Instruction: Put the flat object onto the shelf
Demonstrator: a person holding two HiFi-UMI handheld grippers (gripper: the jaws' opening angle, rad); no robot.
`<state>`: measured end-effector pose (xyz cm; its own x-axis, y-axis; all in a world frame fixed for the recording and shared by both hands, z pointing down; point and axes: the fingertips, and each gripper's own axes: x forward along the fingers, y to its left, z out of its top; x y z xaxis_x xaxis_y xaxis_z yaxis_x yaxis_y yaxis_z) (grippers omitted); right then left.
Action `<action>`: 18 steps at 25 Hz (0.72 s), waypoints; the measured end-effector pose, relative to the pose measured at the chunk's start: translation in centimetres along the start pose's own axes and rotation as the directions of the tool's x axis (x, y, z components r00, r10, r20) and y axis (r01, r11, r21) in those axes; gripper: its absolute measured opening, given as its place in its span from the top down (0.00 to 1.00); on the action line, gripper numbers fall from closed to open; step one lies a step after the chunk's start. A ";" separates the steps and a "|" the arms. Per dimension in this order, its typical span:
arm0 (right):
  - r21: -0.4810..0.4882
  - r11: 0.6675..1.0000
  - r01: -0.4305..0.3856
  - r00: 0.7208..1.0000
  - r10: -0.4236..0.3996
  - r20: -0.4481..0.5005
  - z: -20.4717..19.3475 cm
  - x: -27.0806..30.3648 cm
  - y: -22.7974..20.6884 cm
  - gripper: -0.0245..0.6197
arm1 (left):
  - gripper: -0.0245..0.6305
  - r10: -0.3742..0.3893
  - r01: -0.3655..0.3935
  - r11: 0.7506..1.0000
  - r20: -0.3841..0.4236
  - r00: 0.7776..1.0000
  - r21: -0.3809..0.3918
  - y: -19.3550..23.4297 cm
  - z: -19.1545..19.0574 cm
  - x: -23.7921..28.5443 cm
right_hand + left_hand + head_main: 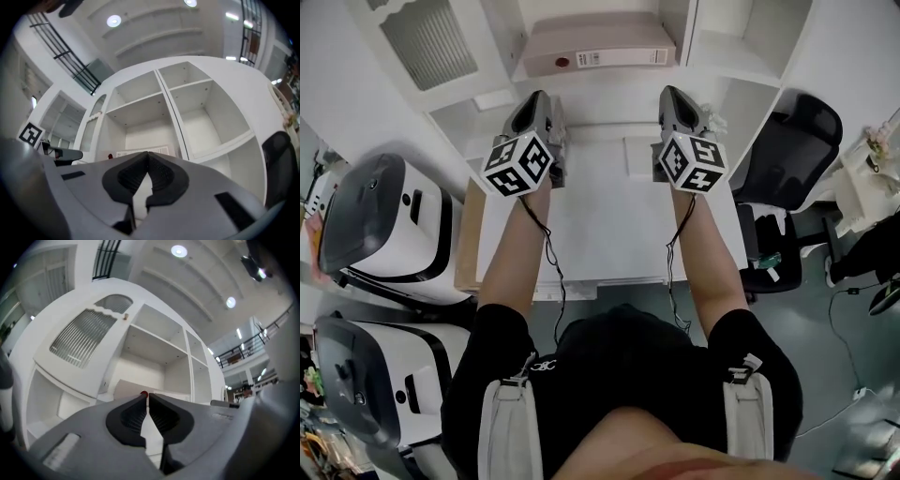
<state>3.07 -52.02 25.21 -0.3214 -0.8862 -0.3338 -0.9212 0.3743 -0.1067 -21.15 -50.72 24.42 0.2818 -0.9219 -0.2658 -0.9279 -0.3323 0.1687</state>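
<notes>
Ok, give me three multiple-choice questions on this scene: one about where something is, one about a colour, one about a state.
1. Where is the flat box?
A) lying on the shelf
B) on the chair seat
C) held in the left gripper

2. What colour is the office chair?
A) white
B) black
C) red

3. How is the right gripper?
A) wide open
B) shut on the box
C) shut, with nothing in it

Answers: 1 A, the box lies flat inside the shelf; 2 B, its back and seat are black; 3 C, its jaws meet with nothing between them.
</notes>
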 end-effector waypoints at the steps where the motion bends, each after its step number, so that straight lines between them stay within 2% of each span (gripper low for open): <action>1: -0.048 0.999 -0.013 1.000 0.013 0.005 0.0 -0.6 0.7 0.96 | 0.92 0.001 -0.001 0.998 -0.008 1.000 0.061 -0.7 -0.2 -0.6; 3: -0.126 0.991 -0.033 0.999 0.034 0.008 -0.2 -1.8 2.1 0.96 | 0.93 0.001 0.004 0.988 -0.033 0.999 0.155 -1.9 -1.0 -1.9; 6: -0.195 0.980 -0.052 0.999 0.051 -0.008 -1.5 -3.6 3.5 0.96 | 0.93 -0.005 0.022 0.977 -0.081 0.997 0.214 -3.4 -3.0 -3.7; 9: -0.220 0.973 -0.068 0.997 0.059 -0.047 -3.7 -5.4 4.7 0.96 | 0.93 0.001 0.028 0.972 -0.124 0.992 0.234 -4.4 -5.2 -5.6; 13: -0.174 0.982 -0.074 0.993 0.057 -0.100 -6.8 -7.2 5.2 0.96 | 0.93 0.026 0.020 0.967 -0.176 0.984 0.254 -4.7 -8.1 -7.5; 18: -0.154 0.982 -0.107 0.986 0.086 -0.142 -8.8 -8.3 6.2 0.96 | 0.93 0.029 0.018 0.979 -0.220 0.975 0.205 -4.6 -9.9 -8.8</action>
<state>-1.88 -44.73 35.52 -0.4270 -0.8806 -0.2056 -0.9040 0.4208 0.0752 -16.96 -43.03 35.42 0.3019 -0.9523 -0.0455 -0.9532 -0.3006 -0.0340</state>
